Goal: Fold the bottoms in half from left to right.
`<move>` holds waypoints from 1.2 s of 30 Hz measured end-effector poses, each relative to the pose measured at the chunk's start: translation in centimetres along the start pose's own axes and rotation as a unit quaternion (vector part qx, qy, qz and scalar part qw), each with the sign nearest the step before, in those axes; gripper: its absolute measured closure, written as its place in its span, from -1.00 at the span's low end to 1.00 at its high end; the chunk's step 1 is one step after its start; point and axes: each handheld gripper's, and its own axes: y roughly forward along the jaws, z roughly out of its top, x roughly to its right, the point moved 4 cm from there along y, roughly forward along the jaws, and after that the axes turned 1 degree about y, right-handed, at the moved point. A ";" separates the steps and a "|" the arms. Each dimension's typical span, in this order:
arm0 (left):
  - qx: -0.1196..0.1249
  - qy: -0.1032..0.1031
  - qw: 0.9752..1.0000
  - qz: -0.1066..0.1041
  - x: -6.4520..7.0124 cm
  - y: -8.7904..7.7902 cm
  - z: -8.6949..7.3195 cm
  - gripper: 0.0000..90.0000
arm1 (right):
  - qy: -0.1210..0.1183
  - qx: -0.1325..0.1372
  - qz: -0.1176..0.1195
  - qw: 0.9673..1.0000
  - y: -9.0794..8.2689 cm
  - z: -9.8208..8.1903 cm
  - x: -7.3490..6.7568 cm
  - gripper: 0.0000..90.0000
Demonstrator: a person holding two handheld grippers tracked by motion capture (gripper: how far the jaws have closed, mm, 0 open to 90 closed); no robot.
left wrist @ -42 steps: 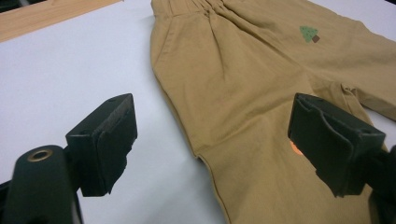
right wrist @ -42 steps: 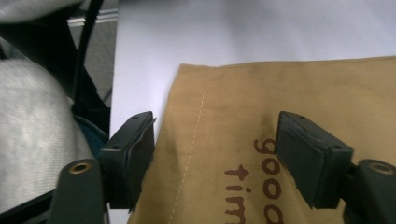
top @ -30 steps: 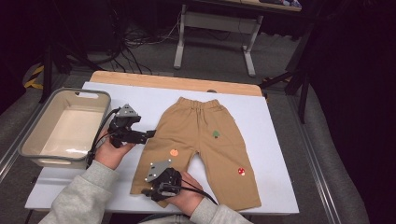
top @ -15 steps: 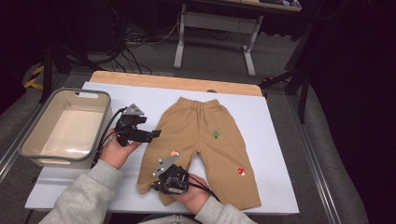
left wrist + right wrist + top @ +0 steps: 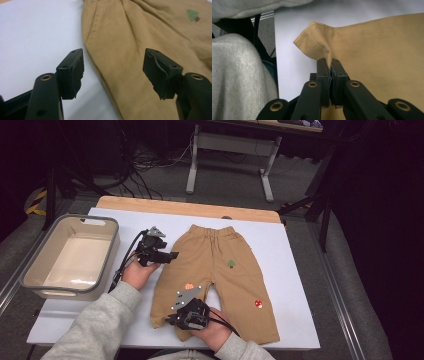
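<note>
Tan kids' trousers (image 5: 215, 275) lie flat on the white tabletop (image 5: 295, 270), centre of the high view, waistband toward the top of frame, legs toward the bottom.

Right gripper (image 5: 170, 320), lower centre, is pinched tight on the hem of the trouser leg at frame left. Its own view shows the hem corner (image 5: 312, 42) puckered up just above the closed jaws, cloth caught between the pads.

Left gripper (image 5: 172, 255), left of centre, sits at the trousers' outer side seam (image 5: 93, 32). Jaws apart and just been narrowing, w/ one pad over bare table, the other over fabric, nothing squeezed yet.

Looks like the start of a fold: one end secured, 2nd grab in progress. Next move prob. needs the left jaws lower so they straddle the seam edge, then close before any lift. Otherwise the cloth will drag one-sided.

Grey bin (image 5: 30, 270) at the left of frame, just beside the left hand, is empty, pale floor bare.
</note>
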 end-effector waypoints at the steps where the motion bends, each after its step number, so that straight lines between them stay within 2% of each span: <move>1: -0.004 -0.005 1.000 -0.001 0.0 0.3 0.0 -0.24 | -0.011 -0.003 -0.003 1.000 -0.1 -0.1 0.2 0.95; 3: -0.007 -0.006 1.000 0.003 -0.1 0.8 0.0 -0.23 | -0.010 -0.001 -0.002 1.000 -0.2 -0.1 0.2 0.95; 4: -0.009 -0.003 1.000 0.007 -0.2 1.1 0.1 -0.23 | 0.001 0.003 -0.001 1.000 -0.2 -0.1 0.0 0.95; 6: -0.012 -0.002 1.000 0.015 -0.4 1.8 0.1 -0.23 | -0.005 0.003 -0.002 1.000 -0.3 -0.3 0.1 0.95; 7: -0.012 -0.012 1.000 0.013 -0.4 2.0 0.0 -0.22 | 0.002 0.007 -0.001 1.000 -0.4 -0.3 0.0 0.95; 11: -0.018 -0.035 0.999 0.016 -1.3 2.9 -0.5 -0.12 | 0.005 0.015 -0.001 1.000 -0.6 -0.3 0.0 0.94; 12: -0.020 -0.046 0.999 0.012 -1.3 3.0 -0.6 -0.09 | 0.004 0.014 -0.002 1.000 -0.6 -0.3 -0.1 0.94; 14: -0.018 -0.051 0.998 0.010 -1.5 3.0 -0.6 -0.03 | 0.002 0.012 -0.003 1.000 -0.6 -0.4 -0.1 0.93; 20: -0.016 -0.048 0.999 0.004 -1.3 3.1 -0.6 0.11 | 0.001 0.014 -0.002 1.000 -0.6 -0.5 -0.1 0.92; 22: -0.017 -0.040 0.999 0.007 -1.2 3.2 -0.6 0.18 | 0.001 0.014 -0.002 1.000 -0.6 -0.5 -0.1 0.92; 24: -0.016 -0.052 0.999 0.000 -1.0 3.2 -0.6 0.27 | 0.002 0.014 -0.001 1.000 -0.6 -0.5 -0.1 0.92; 29: -0.022 -0.049 0.998 -0.016 -0.5 3.4 -0.7 0.83 | 0.003 0.014 0.001 1.000 -0.6 -0.6 0.0 0.91; 32: -0.022 -0.038 0.999 -0.009 -0.4 3.2 -0.5 0.89 | 0.003 0.017 -0.001 1.000 -0.7 -0.6 0.0 0.91; 36: -0.010 -0.043 0.999 -0.003 -0.6 2.7 -0.2 0.90 | 0.003 0.026 -0.003 1.000 -1.1 -0.5 0.1 0.91</move>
